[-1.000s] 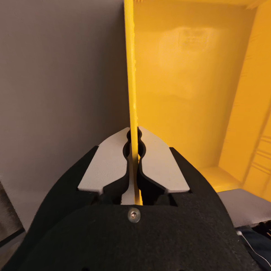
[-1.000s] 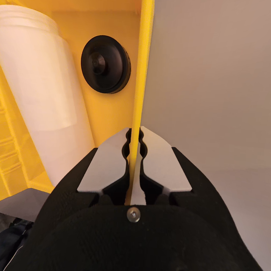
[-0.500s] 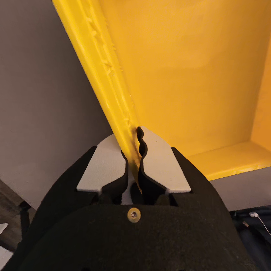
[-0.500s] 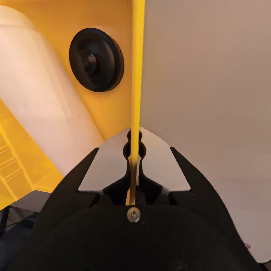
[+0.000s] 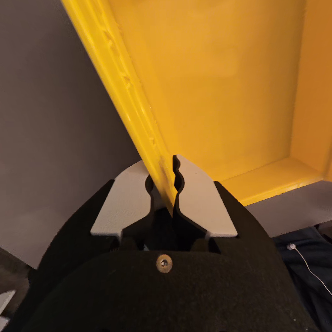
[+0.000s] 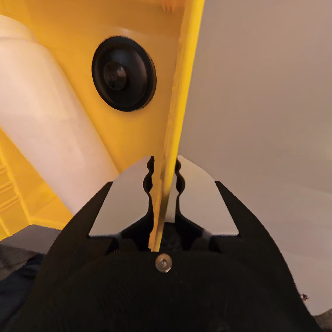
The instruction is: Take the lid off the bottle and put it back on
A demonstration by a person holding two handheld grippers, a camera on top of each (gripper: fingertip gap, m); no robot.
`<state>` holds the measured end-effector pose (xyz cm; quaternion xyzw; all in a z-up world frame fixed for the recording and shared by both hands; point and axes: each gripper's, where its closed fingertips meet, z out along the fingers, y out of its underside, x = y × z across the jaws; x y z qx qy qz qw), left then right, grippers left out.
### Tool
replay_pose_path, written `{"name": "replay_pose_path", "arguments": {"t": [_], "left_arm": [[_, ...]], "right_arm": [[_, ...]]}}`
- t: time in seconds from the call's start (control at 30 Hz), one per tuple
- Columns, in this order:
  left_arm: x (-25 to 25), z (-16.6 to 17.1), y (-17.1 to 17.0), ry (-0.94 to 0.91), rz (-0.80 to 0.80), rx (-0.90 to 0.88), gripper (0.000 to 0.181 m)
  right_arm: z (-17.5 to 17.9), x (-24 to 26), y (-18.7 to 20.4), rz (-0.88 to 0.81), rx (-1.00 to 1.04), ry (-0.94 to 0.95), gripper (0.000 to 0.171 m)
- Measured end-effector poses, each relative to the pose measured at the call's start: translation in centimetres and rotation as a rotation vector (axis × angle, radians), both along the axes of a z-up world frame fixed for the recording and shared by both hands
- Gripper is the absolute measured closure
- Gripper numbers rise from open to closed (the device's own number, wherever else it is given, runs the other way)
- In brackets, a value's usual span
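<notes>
A white bottle (image 6: 45, 111) lies inside a yellow bin (image 6: 188, 71), its neck pointing away from me. Its black round lid (image 6: 124, 73) is off and rests on the bin floor beside it. My right gripper (image 6: 165, 156) is open a little and straddles the bin's right wall. My left gripper (image 5: 159, 159) is also slightly open and straddles the bin's left wall (image 5: 125, 80), which leans across and hides the left fingertip. The left wrist view shows only the empty yellow inside of the bin, with no bottle or lid.
The bin stands on a grey table (image 5: 45, 125), which also shows in the right wrist view (image 6: 260, 107), close to its near edge. Below that edge are dark cloth (image 5: 305, 269) and a thin white cable (image 5: 303, 260).
Both grippers were shut on the bin's walls and have now opened a little around them. The left wall has swung to a slant in the left wrist view. The bottle and lid now look nearer.
</notes>
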<state>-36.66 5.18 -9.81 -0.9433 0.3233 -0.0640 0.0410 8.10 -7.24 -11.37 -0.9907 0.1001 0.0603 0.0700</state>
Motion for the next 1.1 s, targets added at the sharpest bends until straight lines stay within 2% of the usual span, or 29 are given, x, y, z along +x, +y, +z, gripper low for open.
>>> {"name": "replay_pose_path", "arguments": {"t": [0.1,0.17,0.23,0.33,0.4,0.47,0.53,0.63,0.87,1.03,1.1], "left_arm": [[0.3,2.8,1.1,-0.095,0.003,0.122,0.148],[0.5,5.0,1.5,-0.160,0.000,0.209,0.142],[0.7,7.5,1.9,-0.223,-0.004,0.314,0.139],[1.1,11.5,2.3,-0.300,-0.020,0.497,0.139],[1.6,13.7,1.8,-0.349,-0.045,0.588,0.139],[2.3,15.2,0.9,-0.375,-0.090,0.646,0.139],[2.6,15.8,0.0,-0.366,-0.132,0.679,0.139],[2.9,16.4,-0.9,-0.360,-0.171,0.714,0.139],[3.0,17.3,-1.5,-0.411,-0.192,0.717,0.140],[2.8,17.7,-1.5,-0.435,-0.195,0.723,0.141],[2.8,17.8,-1.6,-0.442,-0.198,0.720,0.141]], "right_arm": [[3.3,1.6,0.8,-0.048,0.134,-0.151,0.131],[7.4,0.6,2.4,-0.044,0.342,-0.237,0.128],[12.1,-3.8,4.5,0.046,0.622,-0.244,0.134],[15.1,-15.7,6.3,0.315,0.863,0.017,0.127],[13.8,-22.3,6.7,0.402,0.759,0.249,0.127],[11.1,-25.6,7.6,0.422,0.599,0.301,0.128],[8.1,-25.8,9.0,0.395,0.480,0.182,0.129],[5.5,-25.4,10.3,0.351,0.368,0.055,0.133],[2.0,-26.0,11.3,0.277,0.144,-0.012,0.138],[1.7,-26.3,12.7,0.222,0.137,-0.026,0.151],[0.9,-26.9,12.8,0.218,0.106,-0.004,0.151]]}}
